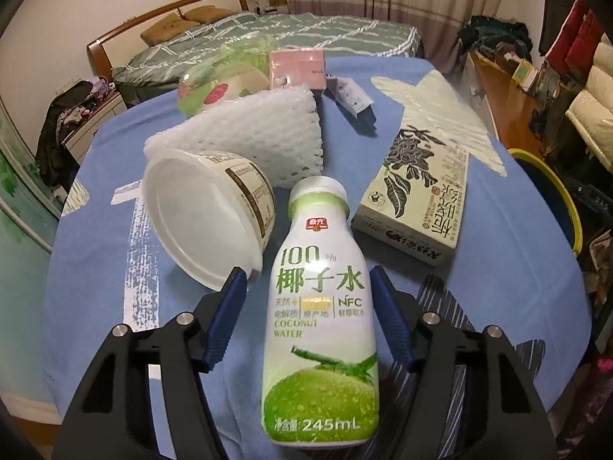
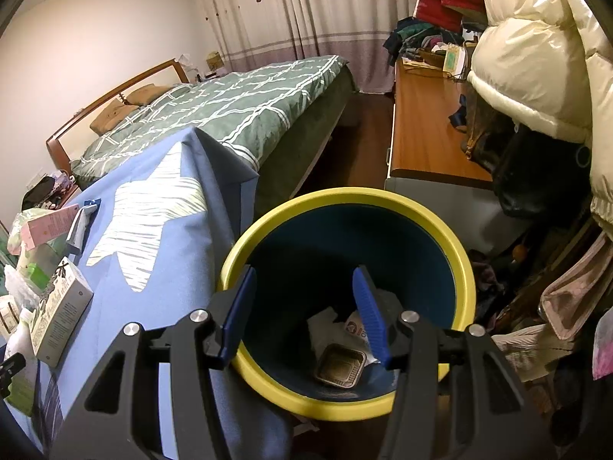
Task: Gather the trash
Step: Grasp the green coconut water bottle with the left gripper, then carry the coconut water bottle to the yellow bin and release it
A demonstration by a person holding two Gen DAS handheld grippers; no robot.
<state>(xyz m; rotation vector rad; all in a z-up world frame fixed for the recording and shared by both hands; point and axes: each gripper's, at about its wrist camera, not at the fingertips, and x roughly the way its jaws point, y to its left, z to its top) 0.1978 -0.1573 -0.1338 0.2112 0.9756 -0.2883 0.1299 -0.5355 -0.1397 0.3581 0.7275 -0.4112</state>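
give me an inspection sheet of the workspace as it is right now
surface: round table under a blue cloth with pale star prints.
job's things: coconut water bottle lying between the left gripper's fingers; white plastic cup on its side; foam fruit net; tea carton lying flat; pink pack; yellow-rimmed bin beside the table, with a foil tray and paper inside.
clutter: green plastic bag and small white tube at the far edge.
grippers: left gripper straddles the bottle, gaps visible at both pads; right gripper open and empty over the bin.
cables: nothing seen.
surroundings: bed, curtains, wooden desk, hanging cream jacket.
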